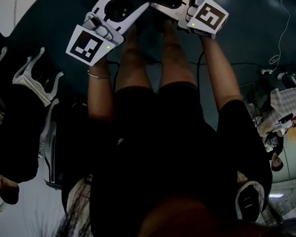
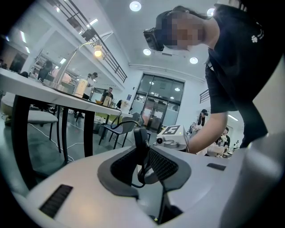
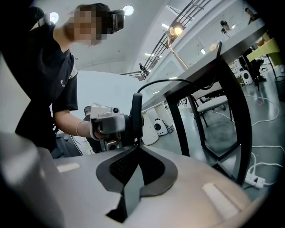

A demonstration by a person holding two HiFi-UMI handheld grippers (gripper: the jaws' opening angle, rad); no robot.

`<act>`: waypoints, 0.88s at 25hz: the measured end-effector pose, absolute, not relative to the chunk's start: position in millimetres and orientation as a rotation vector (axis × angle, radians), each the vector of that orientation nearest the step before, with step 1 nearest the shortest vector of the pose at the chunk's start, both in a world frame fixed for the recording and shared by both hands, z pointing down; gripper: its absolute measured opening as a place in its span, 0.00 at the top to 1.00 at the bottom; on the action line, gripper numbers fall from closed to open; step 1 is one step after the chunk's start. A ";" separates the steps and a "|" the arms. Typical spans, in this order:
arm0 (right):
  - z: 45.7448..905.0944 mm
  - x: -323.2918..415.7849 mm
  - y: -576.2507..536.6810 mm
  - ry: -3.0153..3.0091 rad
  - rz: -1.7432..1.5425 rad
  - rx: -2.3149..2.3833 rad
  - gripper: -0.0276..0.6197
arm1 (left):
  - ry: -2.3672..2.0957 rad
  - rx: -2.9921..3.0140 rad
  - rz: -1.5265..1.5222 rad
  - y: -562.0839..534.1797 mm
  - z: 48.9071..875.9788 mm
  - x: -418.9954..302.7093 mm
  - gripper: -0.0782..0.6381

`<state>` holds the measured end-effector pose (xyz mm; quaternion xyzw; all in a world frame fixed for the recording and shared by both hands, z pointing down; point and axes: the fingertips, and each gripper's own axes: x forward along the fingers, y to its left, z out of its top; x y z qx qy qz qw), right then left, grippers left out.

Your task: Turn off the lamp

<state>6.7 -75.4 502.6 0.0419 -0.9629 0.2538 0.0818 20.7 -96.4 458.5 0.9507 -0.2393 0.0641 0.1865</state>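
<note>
We hold the left hand-held gripper (image 1: 138, 8) and right hand-held gripper (image 1: 162, 3) low, tips meeting, each pressed together on nothing, which looks like a resting pose. The lamp (image 2: 98, 52) glows lit on the table (image 2: 31, 87), well apart, so it is not yet reached.

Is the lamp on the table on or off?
On. The lamp has a bulb glowing warm yellow above the table, and it shows lit in both gripper views.
</note>
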 end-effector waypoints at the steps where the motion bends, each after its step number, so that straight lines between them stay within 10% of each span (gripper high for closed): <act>1: 502.8 6.5 -75.5 -2.876 0.757 0.127 0.95 | -0.674 2.678 0.186 -96.3 459.0 20.6 0.76; 22: 508.3 8.6 -75.9 -2.860 0.756 0.158 0.95 | -0.689 2.659 0.181 -97.9 462.0 21.1 0.77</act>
